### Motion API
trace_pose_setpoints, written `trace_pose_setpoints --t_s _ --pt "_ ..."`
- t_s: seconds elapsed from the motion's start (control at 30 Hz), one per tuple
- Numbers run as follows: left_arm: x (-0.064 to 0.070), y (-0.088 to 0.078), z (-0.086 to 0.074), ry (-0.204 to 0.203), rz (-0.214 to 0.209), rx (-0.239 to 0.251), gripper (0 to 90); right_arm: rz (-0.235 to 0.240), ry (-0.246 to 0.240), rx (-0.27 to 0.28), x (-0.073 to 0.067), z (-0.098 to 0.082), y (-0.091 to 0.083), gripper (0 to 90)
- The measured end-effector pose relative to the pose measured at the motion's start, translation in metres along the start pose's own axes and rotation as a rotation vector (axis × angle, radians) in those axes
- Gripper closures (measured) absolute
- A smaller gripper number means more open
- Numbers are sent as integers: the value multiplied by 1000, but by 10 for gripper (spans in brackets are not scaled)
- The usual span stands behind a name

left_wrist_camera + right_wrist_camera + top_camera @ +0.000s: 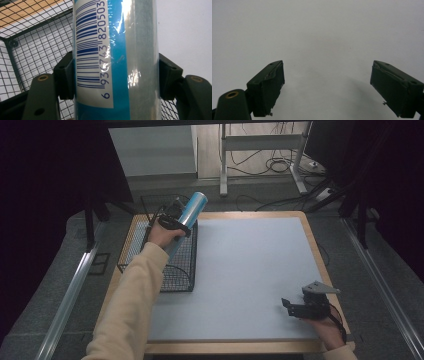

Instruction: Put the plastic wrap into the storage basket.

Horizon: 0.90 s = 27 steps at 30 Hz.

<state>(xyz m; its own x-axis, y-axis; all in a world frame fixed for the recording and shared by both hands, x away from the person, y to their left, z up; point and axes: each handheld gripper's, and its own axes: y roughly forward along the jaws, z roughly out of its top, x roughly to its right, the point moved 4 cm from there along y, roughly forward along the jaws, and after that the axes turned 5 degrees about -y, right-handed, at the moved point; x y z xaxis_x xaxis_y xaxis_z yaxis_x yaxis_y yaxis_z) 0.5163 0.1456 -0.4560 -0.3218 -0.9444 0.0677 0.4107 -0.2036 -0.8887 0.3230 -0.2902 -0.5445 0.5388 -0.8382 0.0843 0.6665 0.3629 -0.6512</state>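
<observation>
Wire basket [176, 270] sits on the table's [250, 265] left edge, at the far corner. Tube [187, 217] is clamped between the left gripper's [175, 217] jaws, tilted, above the basket's right wall, top end pointing away from the person. Right gripper [300, 309] rests near the table's front right corner, well apart from basket and tube, jaws spread over bare tabletop.
</observation>
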Motion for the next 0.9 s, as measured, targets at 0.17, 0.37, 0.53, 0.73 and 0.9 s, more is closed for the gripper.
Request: trace_pose_setpoints --t_s 0.17,0.37,0.53,0.73,0.9 --pt "-3 9 -5 7 30 -51 315 1 0 2 0 0 0 123" --pt "-4 17 -7 10 54 -90 315 2 -1 2 0 0 0 123" --pt "-5 23 -9 15 75 -118 315 4 -1 5 -1 1 -1 123" --pt "-6 29 -11 26 108 -181 313 4 -2 3 -1 1 -1 123" --pt "-6 29 -10 33 116 -186 309 6 -5 3 -1 1 0 122"
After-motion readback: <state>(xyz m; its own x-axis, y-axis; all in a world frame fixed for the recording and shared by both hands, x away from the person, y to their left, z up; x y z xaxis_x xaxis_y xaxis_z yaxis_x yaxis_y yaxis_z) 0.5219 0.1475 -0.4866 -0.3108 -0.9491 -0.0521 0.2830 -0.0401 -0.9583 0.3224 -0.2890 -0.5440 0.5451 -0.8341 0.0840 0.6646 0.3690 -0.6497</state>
